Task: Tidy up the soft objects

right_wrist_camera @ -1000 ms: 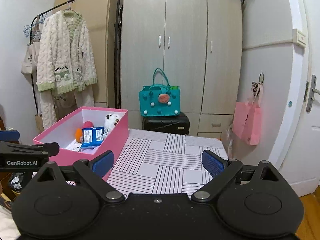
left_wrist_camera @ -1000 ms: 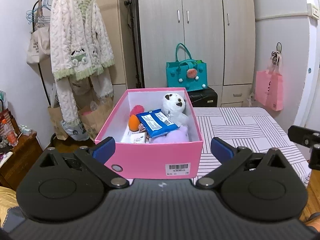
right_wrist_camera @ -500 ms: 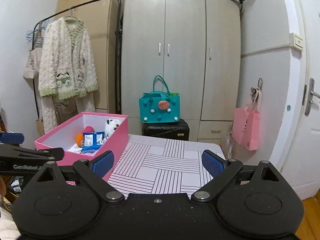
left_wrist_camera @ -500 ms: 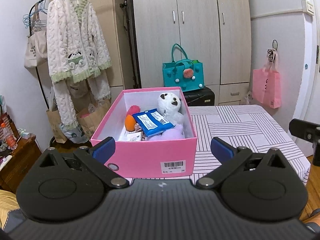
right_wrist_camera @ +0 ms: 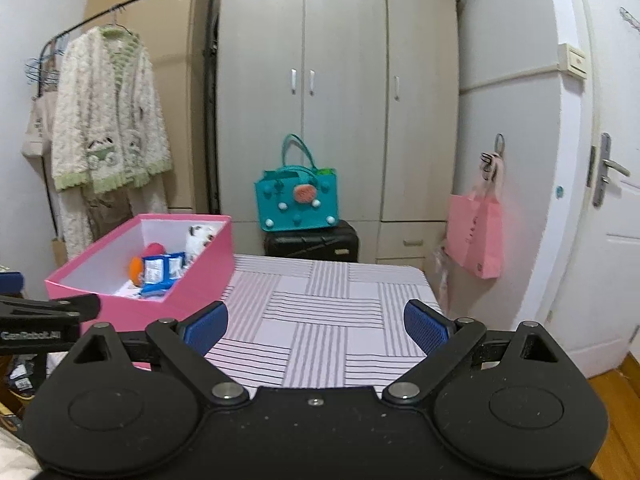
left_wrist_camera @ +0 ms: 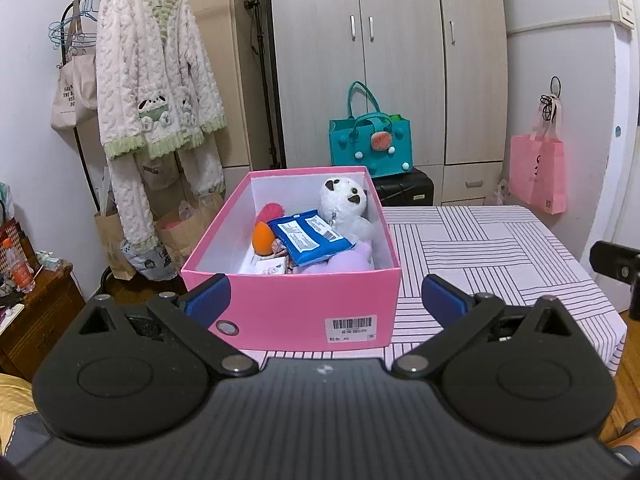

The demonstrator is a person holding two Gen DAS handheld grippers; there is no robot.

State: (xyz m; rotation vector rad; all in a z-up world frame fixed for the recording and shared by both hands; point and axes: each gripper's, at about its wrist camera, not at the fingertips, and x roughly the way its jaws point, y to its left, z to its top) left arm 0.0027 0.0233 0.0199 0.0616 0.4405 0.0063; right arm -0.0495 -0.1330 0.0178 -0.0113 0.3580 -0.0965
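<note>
Left gripper [left_wrist_camera: 324, 300]: fingers spread wide, gripping nothing — the pink box [left_wrist_camera: 280, 312] sits just ahead, between the fingertips, holding a white plush toy [left_wrist_camera: 346, 208] and a blue packet [left_wrist_camera: 308, 236]. Right gripper [right_wrist_camera: 316, 326]: fingers equally wide and unloaded over the striped tablecloth [right_wrist_camera: 320, 320] — the box lies ahead, beyond its left finger.

Left gripper [left_wrist_camera: 324, 300]: you hold it level, its jaws spread wide, and nothing sits between its blue pads [left_wrist_camera: 206, 298].
Right gripper [right_wrist_camera: 316, 326]: you hold it level also, its jaws wide apart and empty; it is beside the left one.
</note>
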